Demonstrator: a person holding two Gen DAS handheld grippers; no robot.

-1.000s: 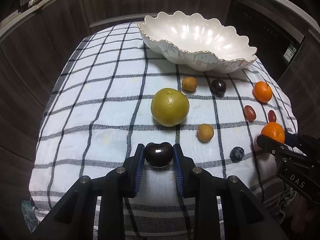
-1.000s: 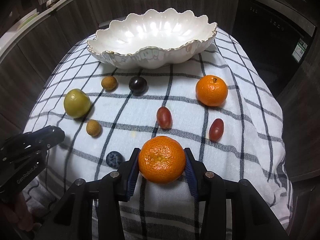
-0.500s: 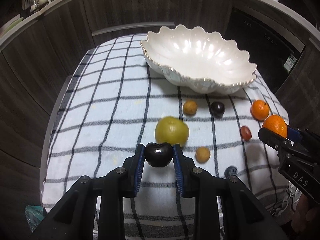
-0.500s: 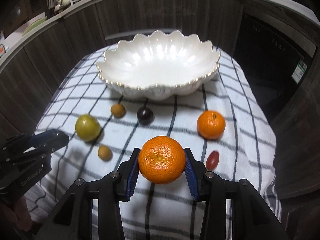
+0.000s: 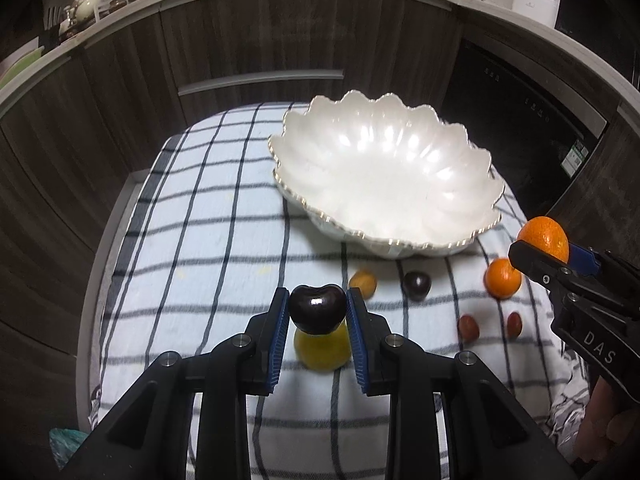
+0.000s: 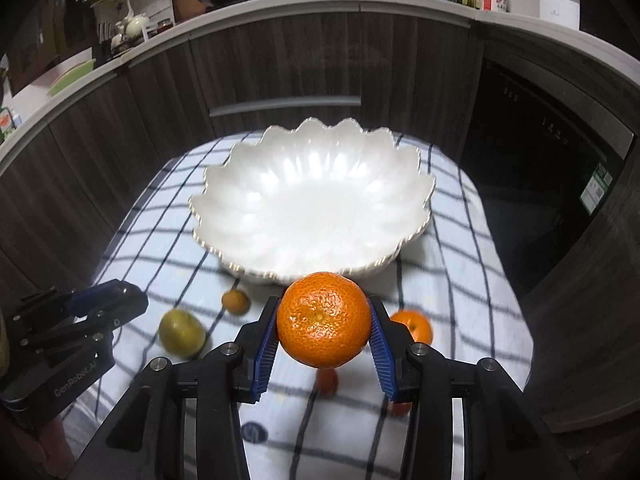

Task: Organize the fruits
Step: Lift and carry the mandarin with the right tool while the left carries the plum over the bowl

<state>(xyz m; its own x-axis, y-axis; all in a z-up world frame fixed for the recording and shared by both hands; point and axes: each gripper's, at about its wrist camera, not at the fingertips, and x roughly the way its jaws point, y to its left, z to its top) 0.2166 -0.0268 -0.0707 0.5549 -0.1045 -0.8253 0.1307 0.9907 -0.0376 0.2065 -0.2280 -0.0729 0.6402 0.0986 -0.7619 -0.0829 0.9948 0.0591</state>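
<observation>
My left gripper (image 5: 317,312) is shut on a dark cherry (image 5: 317,309), held above the checked cloth. My right gripper (image 6: 323,330) is shut on a mandarin (image 6: 323,319), also lifted; from the left wrist view it shows at the right edge as the mandarin (image 5: 545,238). The white scalloped bowl (image 5: 472,204) (image 6: 412,184) stands empty beyond both. On the cloth lie a green-yellow fruit (image 5: 322,352) (image 6: 182,332), a second mandarin (image 5: 503,279) (image 6: 414,326), another dark cherry (image 5: 416,285), a small brown fruit (image 5: 363,283) (image 6: 235,301), two red grape tomatoes (image 5: 468,327) and a blueberry (image 6: 254,433).
The checked cloth (image 5: 192,240) covers a small table that drops off on every side. Dark wood cabinets (image 5: 240,40) curve behind it, with a black appliance (image 5: 520,112) at the right. A person's hand (image 5: 608,432) holds the right gripper's handle.
Both grippers have risen with their fruit and the table has dropped lower in view. The bowl's inside now shows more fully. The grips have not altered.
</observation>
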